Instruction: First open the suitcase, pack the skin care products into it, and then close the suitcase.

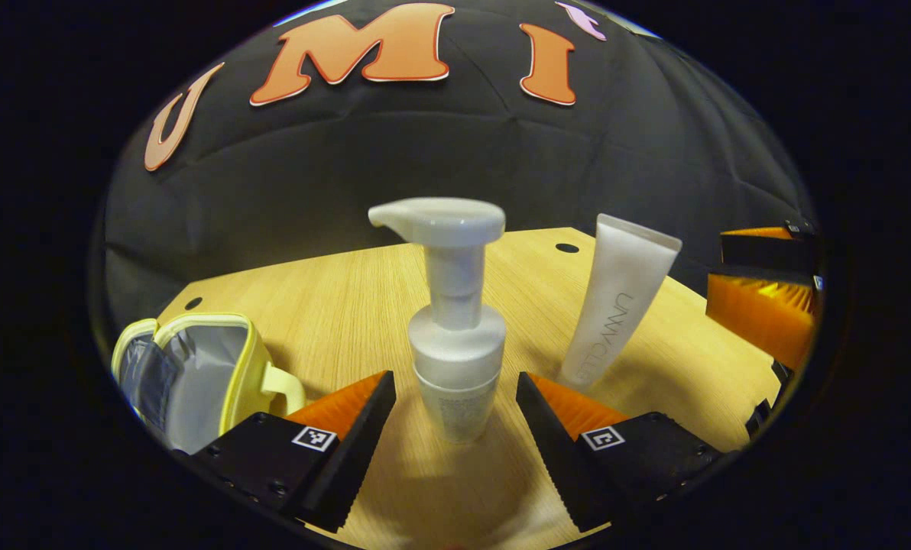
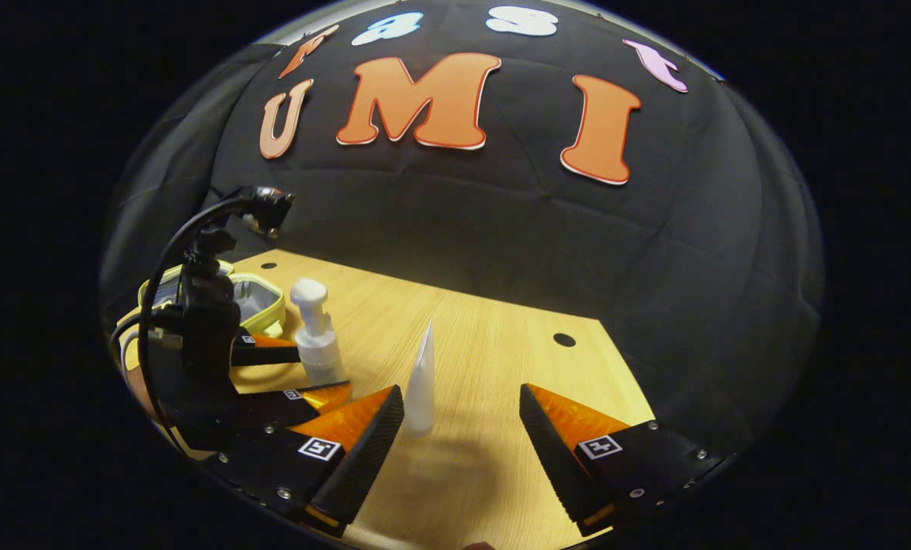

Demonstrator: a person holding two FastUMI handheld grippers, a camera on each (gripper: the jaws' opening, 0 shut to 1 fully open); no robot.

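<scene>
Pump bottle [image 1: 455,321] betw. open left tongs [image 1: 455,428], untouched; tube [image 1: 620,309] upright beside; right tongs [image 2: 461,443] apart.

The left gripper [image 1: 455,416] sits low and level, its fingers spread wide and pointing toward 12 o'clock. The right gripper [image 2: 461,428] is also low, fingers wide apart and touching nothing. From the right gripper view, the left gripper [image 2: 287,374] lies at 9 o'clock, close alongside.

Bench [image 1: 364,305]: matt light wood grain. Pump bottle [image 1: 455,336]: smooth satin plastic. Tube [image 1: 616,313]: frosted matt plastic. Suitcase [image 1: 196,374]: soft case, grey cloth-like lining.
</scene>
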